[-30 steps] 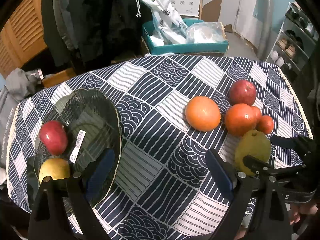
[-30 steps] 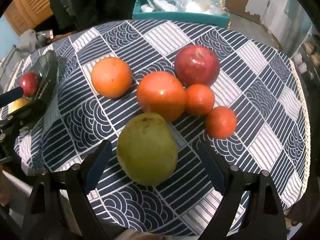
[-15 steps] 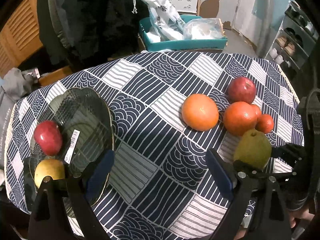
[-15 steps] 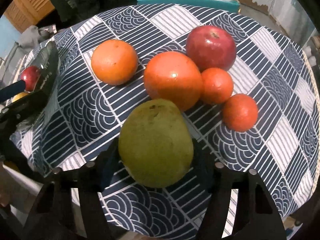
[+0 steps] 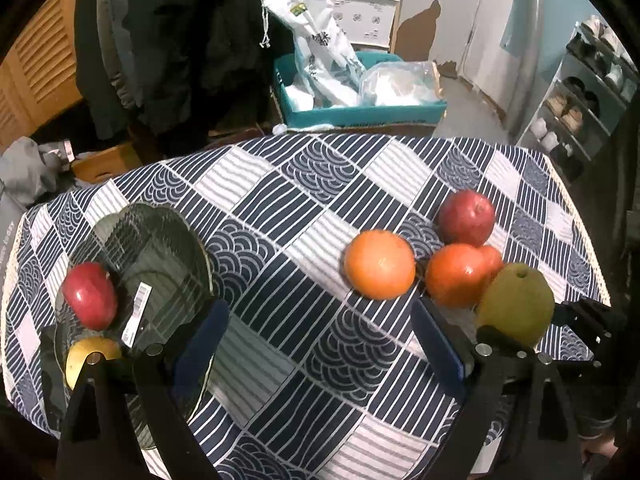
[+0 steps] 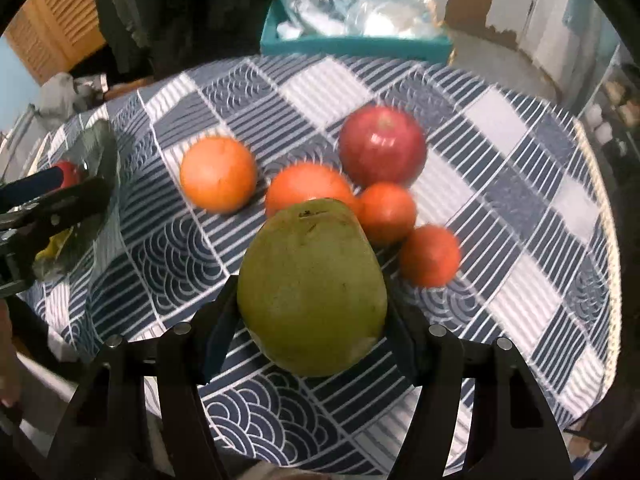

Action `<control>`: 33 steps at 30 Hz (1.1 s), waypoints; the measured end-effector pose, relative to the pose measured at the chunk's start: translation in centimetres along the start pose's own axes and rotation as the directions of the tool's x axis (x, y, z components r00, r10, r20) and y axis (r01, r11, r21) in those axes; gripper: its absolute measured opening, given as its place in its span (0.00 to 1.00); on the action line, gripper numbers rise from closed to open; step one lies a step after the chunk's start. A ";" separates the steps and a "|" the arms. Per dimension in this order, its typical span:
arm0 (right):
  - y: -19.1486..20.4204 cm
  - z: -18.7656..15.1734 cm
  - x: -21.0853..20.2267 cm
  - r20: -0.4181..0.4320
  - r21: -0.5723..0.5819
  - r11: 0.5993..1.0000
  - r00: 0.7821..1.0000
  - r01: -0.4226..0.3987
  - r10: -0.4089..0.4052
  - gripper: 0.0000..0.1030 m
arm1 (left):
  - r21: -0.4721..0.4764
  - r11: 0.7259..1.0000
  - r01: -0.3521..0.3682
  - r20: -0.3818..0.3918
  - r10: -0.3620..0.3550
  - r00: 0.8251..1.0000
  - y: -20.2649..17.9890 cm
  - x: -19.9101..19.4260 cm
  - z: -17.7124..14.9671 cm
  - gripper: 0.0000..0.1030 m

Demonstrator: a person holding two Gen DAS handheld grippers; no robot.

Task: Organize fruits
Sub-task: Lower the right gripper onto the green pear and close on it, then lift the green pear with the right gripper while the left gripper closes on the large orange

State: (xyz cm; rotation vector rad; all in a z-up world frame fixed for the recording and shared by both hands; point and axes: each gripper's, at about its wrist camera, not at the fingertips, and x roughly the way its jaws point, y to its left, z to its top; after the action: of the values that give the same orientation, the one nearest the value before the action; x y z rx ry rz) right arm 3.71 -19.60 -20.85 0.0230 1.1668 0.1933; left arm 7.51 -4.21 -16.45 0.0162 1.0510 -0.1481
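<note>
In the left wrist view, the left gripper (image 5: 318, 344) was held with its jaws wide apart and nothing between them, hovering over the patterned tablecloth (image 5: 304, 184) just beside the dark glass plate (image 5: 168, 240). Two fruits were already seen on that plate: a red apple (image 5: 90, 295) and a yellow fruit (image 5: 90, 358) partly hidden behind the gripper's own finger. Well apart from the plate, on the right of the cloth, a large orange (image 5: 379, 264), a second orange (image 5: 458, 275) and another red apple (image 5: 466, 217) were seen close together. The green pear (image 5: 516, 305) was seen at the far right, clamped between the dark fingers of the other gripper and apparently raised clear of the cloth.

In the right wrist view, the right gripper (image 6: 312, 330) was seen closed on the green pear (image 6: 312, 294), a pad pressed against each flank. Behind it the cluster of oranges and the apple (image 6: 382, 146) were left on the cloth, with two small tangerines (image 6: 430, 255) nearest. The plate's rim (image 6: 100, 152) was visible at the far left.

The step in hand was judged to be the pick of the pear, with the carry to the plate still to be made. For that move, a leftward transfer over the loose fruit would be called for, and a release onto a free part of the plate, clear of the left gripper waiting there.
</note>
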 end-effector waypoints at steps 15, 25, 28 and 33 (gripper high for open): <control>-2.9 2.8 -2.8 0.124 0.048 0.999 0.992 0.021 -0.027 0.65 | 0.007 1.000 0.014 -0.004 -0.014 1.000 -2.2 2.6 2.1 0.91; -6.5 4.3 -1.8 0.154 0.124 0.992 0.986 0.039 -0.058 0.65 | 0.007 1.000 0.022 -0.048 -0.022 0.999 -3.6 6.0 3.0 0.91; -7.2 4.4 -1.2 0.144 0.142 0.989 0.988 0.035 -0.055 0.65 | -0.006 1.000 0.026 -0.068 -0.026 0.997 -3.7 7.1 3.2 0.91; -7.9 4.6 -0.9 0.140 0.148 0.988 0.988 0.036 -0.057 0.65 | -0.025 0.999 0.037 -0.106 -0.039 0.994 -4.0 8.9 3.2 0.91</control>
State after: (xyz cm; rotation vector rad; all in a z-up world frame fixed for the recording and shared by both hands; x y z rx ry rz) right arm 8.65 -27.17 -19.18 0.1359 1.0342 0.0633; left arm 14.06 -9.41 -22.32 -0.0166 1.1593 -0.1714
